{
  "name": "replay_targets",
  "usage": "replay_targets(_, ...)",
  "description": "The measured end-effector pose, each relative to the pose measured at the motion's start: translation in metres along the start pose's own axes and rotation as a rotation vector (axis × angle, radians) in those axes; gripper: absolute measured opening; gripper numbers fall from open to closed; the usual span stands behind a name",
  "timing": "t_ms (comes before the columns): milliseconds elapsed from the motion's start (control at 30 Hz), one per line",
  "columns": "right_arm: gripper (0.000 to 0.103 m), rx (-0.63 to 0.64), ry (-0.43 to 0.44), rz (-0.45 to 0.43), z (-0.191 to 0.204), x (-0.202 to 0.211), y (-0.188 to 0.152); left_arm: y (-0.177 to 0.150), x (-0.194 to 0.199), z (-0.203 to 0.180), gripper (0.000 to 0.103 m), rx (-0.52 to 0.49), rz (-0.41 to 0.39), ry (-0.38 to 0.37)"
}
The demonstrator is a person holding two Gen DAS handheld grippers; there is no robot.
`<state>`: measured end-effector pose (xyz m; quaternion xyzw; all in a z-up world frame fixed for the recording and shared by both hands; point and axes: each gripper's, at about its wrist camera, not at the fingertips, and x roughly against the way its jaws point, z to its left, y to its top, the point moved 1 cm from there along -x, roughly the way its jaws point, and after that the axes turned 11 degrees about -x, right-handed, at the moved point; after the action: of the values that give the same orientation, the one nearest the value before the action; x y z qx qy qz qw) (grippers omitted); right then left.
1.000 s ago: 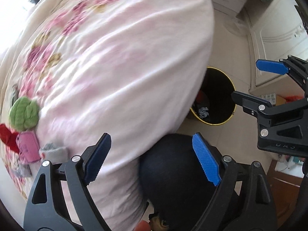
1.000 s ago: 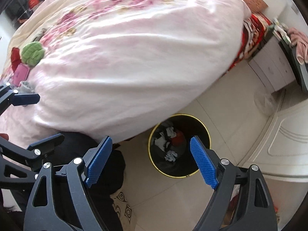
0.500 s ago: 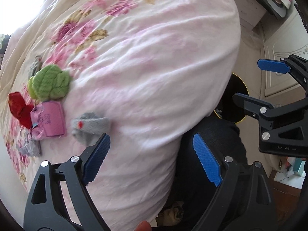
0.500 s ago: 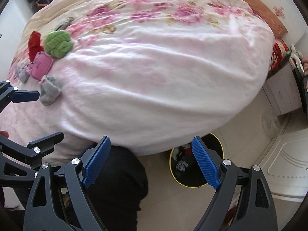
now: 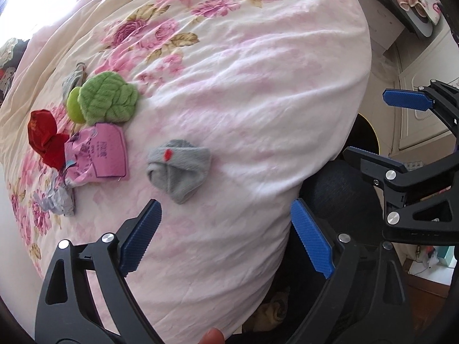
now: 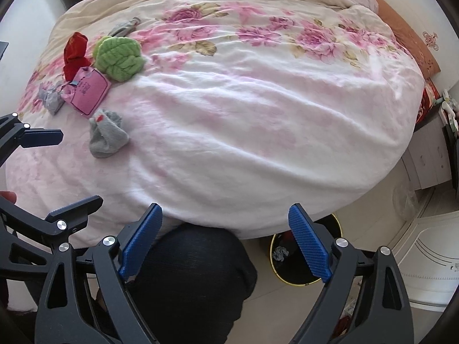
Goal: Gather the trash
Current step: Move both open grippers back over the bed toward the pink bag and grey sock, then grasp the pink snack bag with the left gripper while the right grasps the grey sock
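Observation:
On the pink flowered quilt point(image 5: 243, 91) lies a cluster of litter: a grey sock-like bundle point(image 5: 179, 169) point(image 6: 106, 136), a pink packet point(image 5: 100, 152) point(image 6: 87, 91), a red wrapper point(image 5: 46, 137) point(image 6: 74, 54), a green knitted piece point(image 5: 107, 100) point(image 6: 119, 57) and crumpled silver paper point(image 5: 56, 197) point(image 6: 50, 99). My left gripper point(image 5: 226, 209) hovers over the quilt just below the grey bundle, its jaws opening and empty. My right gripper point(image 6: 225, 212) hangs over the bed's edge, jaws opening, nothing between them. A black bin with a yellow rim point(image 6: 292, 266) holds scraps.
A person's knee in dark trousers point(image 6: 195, 272) presses against the bed edge between me and the bin. A white bedside cabinet point(image 6: 430, 157) and a white door panel point(image 6: 430, 246) stand at the right. An orange pillow point(image 6: 407, 37) lies at the bed's far end.
Both grippers have swung from the bin toward the bed. The litter cluster has slid into fuller view, the bin has dropped mostly behind the quilt, and both pairs of jaws stand slightly wider.

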<state>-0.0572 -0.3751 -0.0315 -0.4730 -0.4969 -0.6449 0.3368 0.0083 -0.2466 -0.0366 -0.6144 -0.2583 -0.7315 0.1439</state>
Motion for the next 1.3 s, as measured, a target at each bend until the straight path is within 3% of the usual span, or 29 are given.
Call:
replay_targets(767,0.086,-0.089,0.004,0.027,0.078,-0.014,0.007,-0.048,-0.005,0.083,0.09,-0.099,0.009,0.051)
replay_targets(1300,0.086,-0.186,-0.023,0.072,0.104,-0.039,0.022,-0.032,-0.039,0.124,0.094,-0.28,-0.003,0.009)
